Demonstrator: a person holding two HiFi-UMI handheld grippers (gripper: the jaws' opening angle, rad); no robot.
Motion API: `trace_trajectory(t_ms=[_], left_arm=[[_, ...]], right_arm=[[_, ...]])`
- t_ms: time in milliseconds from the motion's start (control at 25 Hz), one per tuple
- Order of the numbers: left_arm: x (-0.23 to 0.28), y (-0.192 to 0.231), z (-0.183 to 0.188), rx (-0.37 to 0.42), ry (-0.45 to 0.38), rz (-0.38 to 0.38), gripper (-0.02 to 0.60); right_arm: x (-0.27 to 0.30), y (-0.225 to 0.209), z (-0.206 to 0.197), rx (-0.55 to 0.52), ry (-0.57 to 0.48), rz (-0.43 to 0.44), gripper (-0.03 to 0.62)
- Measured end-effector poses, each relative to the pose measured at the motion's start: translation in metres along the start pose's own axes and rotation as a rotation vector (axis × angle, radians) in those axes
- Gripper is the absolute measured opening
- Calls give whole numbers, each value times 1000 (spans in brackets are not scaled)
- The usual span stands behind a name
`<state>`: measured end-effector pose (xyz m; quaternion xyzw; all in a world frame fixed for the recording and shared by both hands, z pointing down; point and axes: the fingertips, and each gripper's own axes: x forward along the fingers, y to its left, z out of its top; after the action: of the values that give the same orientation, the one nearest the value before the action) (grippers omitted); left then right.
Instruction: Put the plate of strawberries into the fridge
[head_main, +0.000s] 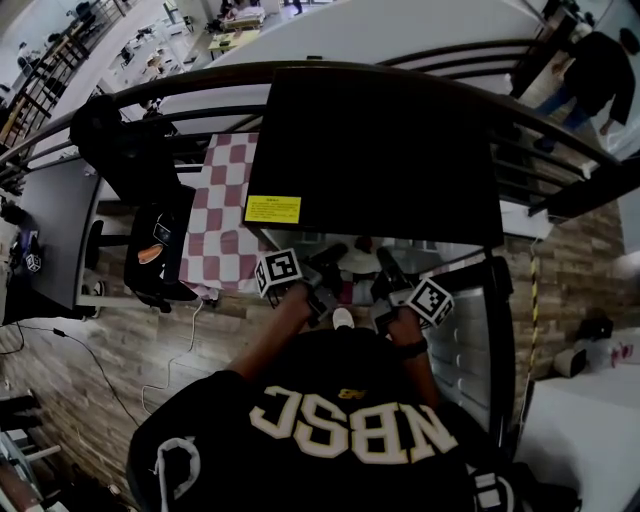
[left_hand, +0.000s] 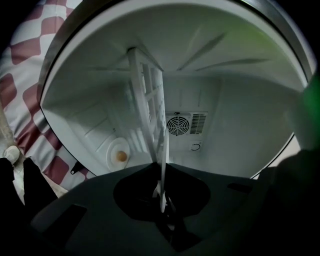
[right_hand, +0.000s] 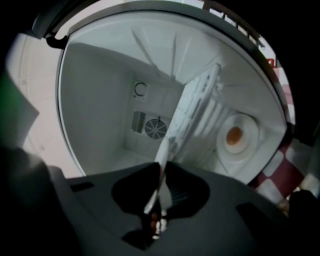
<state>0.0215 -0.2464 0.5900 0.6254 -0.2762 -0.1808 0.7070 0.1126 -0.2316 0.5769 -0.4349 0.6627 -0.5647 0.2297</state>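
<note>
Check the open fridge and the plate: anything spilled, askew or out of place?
Nothing stands out. The left gripper and the right gripper are each shut on the rim of the plate. The fridge looks clean, its shelf in place; a small dish holding something orange sits inside, nothing spilled.

Person is wearing black top (head_main: 300, 375) with cream block lettering (head_main: 350, 425), dark band (head_main: 411, 348) on right wrist. Left gripper (head_main: 335, 253) and right gripper (head_main: 385, 258) are showing black bodies, white cubes bearing black square markers.
</note>
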Motion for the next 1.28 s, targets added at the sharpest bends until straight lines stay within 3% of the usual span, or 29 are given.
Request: trace_trajectory(t_ms=[160, 320, 480, 640, 880, 1040, 1280], left_arm=[[0, 1, 3, -9, -10, -14, 34], [-1, -1, 2, 10, -10, -18, 34], [-2, -3, 2, 29, -12, -13, 35], [-5, -1, 4, 26, -21, -3, 37], [-9, -5, 7, 18, -22, -22, 75], [-10, -5, 7, 15, -26, -23, 98], [-13, -3, 3, 26, -15, -12, 125]], right_arm=[[4, -2, 1, -3, 0, -5, 57], [7, 2, 2, -27, -14, 52, 57], [4, 4, 1, -54, -8, 11, 58], [7, 10, 2, -95, -20, 32, 62], [7, 11, 0, -103, -22, 8, 143], [6, 10, 1, -154, -10, -21, 276], [-3, 6, 5, -140, -26, -24, 288]])
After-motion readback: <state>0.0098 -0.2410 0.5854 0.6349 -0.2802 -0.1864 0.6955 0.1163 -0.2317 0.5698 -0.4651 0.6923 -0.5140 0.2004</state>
